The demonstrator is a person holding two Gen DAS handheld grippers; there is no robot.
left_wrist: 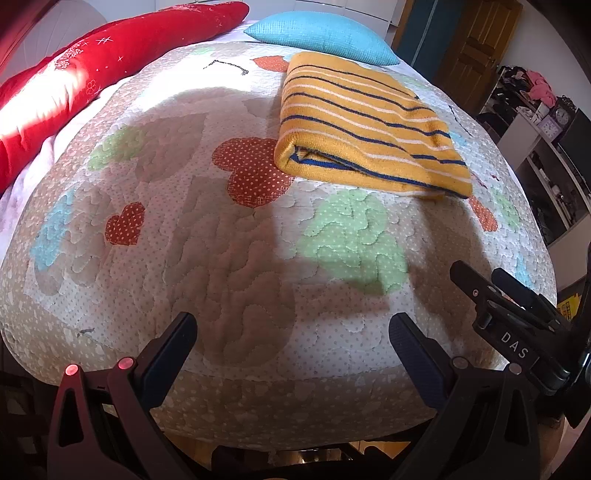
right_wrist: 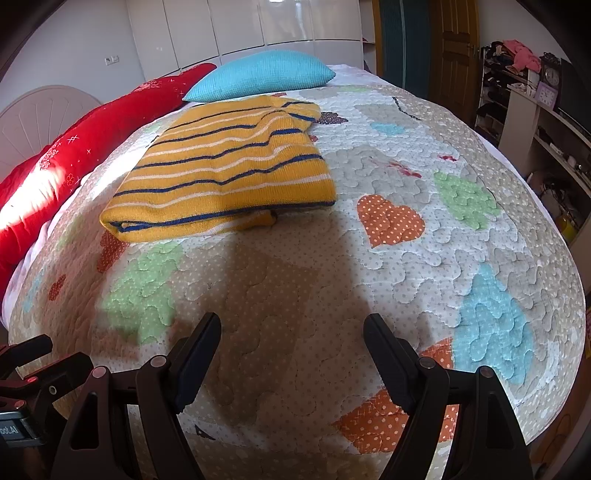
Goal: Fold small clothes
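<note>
A yellow knit garment with blue and white stripes (left_wrist: 365, 122) lies folded into a flat rectangle on the quilted bedspread (left_wrist: 221, 240), toward the far side. It also shows in the right wrist view (right_wrist: 229, 177). My left gripper (left_wrist: 291, 325) is open and empty, low over the bed's near edge, well short of the garment. My right gripper (right_wrist: 291, 325) is open and empty too, near the bed's front edge. The right gripper shows at the right edge of the left wrist view (left_wrist: 517, 314).
A turquoise pillow (left_wrist: 321, 33) and a red blanket (left_wrist: 92, 74) lie at the head of the bed. Shelves with clutter and a clock (right_wrist: 546, 88) stand to the right. A wooden door (right_wrist: 450, 40) is behind the bed.
</note>
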